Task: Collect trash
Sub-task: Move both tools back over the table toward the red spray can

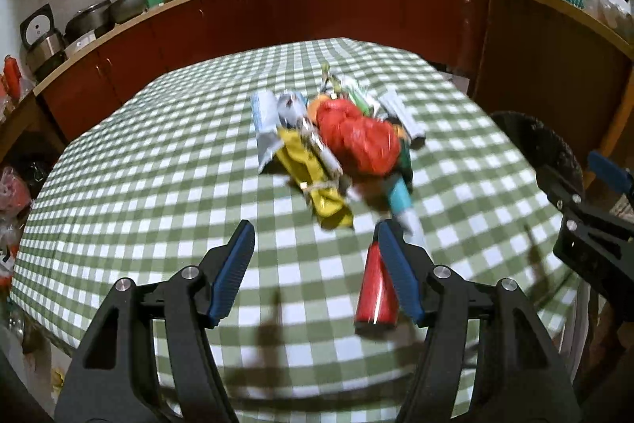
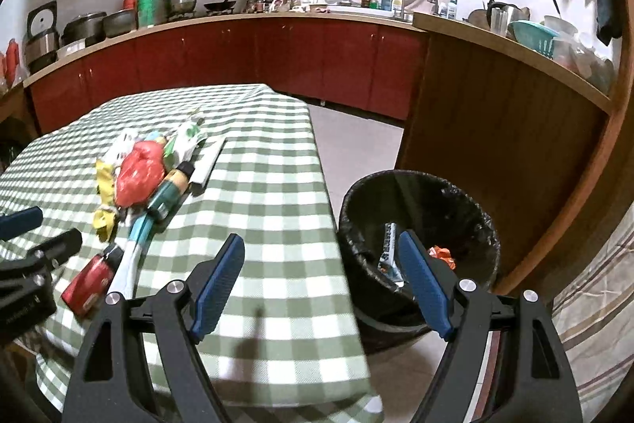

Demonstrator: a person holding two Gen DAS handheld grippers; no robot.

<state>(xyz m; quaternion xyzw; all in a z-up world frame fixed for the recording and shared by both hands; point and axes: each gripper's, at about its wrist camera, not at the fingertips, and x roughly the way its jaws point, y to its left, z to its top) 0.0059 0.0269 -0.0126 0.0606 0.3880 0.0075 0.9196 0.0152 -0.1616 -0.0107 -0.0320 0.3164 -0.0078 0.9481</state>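
Both tools are spread and hold nothing. The left tool [image 1: 313,244] should close squarely on the red can [image 1: 375,294], seemingly near the counter's [image 1: 158,129] front edge, then carry it to the bin [image 2: 420,248] under the right tool [image 2: 321,256].

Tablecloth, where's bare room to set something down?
Free: the checked tablecloth left of the trash pile, and the strip between pile and bin-side edge. Crowded: the middle, and near the red can by the left claw.
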